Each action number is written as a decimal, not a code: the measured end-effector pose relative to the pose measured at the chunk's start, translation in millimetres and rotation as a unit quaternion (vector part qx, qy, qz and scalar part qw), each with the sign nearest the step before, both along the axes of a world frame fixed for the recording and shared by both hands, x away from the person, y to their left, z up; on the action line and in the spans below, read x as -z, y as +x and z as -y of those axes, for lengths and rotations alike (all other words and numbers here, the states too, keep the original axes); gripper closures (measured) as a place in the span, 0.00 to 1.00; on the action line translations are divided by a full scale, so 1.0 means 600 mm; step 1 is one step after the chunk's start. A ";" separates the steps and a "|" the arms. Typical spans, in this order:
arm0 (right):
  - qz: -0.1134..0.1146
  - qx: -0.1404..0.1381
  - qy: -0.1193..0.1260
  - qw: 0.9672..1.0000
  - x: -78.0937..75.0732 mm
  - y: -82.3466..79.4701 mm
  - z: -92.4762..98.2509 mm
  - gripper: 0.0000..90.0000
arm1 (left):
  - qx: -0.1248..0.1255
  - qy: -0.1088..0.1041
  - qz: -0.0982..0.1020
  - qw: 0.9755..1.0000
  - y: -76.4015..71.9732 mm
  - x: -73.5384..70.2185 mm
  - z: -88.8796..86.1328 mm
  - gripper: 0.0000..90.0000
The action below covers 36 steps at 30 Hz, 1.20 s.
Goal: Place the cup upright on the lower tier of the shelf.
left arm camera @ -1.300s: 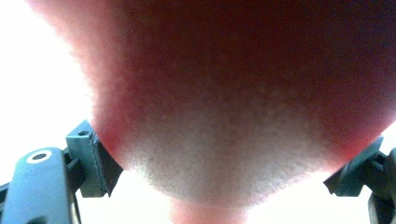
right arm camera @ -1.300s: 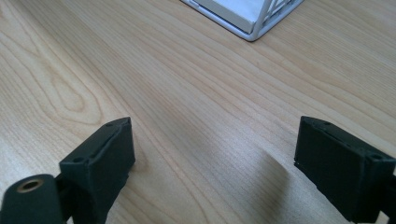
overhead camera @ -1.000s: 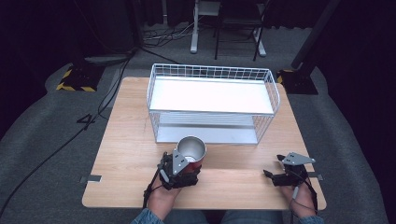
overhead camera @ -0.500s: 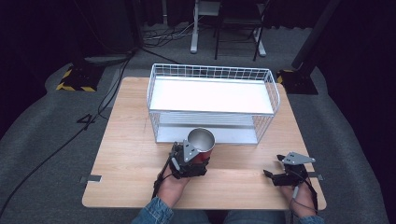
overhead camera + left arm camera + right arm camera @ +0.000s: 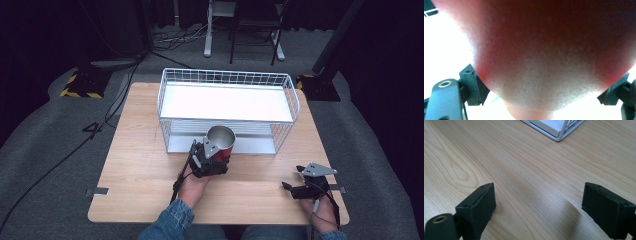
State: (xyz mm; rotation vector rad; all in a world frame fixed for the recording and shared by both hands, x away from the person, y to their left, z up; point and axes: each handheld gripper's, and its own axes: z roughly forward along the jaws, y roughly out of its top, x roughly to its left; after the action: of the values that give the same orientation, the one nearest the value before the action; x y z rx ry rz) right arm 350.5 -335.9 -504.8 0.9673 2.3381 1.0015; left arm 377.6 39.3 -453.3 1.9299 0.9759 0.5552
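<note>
Wooden table [image 5: 135, 150]: left hand-held gripper [image 5: 210, 161] clamps red cup [image 5: 221, 141] before wire basket [image 5: 292, 92]; right hand-held gripper [image 5: 300, 181] wide open, empty.

Red cup [image 5: 544, 57] in the left gripper view: blurred at close range, its top and sides cut off by the frame. White wire basket [image 5: 554, 127] in the right gripper view: one corner visible, the remainder cut off at the top edge, beyond the cup's position.
</note>
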 end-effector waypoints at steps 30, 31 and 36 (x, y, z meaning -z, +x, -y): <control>0.005 -0.004 -0.003 1.000 0.000 -0.002 -0.001 0.13 | -0.055 -0.022 0.013 0.998 0.111 0.050 0.033 0.18; 0.005 -0.005 -0.003 1.000 0.000 -0.002 -0.001 0.13 | -0.056 -0.023 0.013 0.998 0.111 0.051 0.031 0.18; 0.008 -0.006 -0.005 1.000 0.000 -0.004 -0.002 0.13 | -0.052 -0.024 0.019 0.998 0.114 0.054 0.030 0.18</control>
State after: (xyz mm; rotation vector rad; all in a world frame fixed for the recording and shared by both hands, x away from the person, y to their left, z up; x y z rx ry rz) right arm 348.4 -334.7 -504.8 0.9386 2.3357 0.9988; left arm 446.1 21.4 -485.5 1.8271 1.0596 0.6198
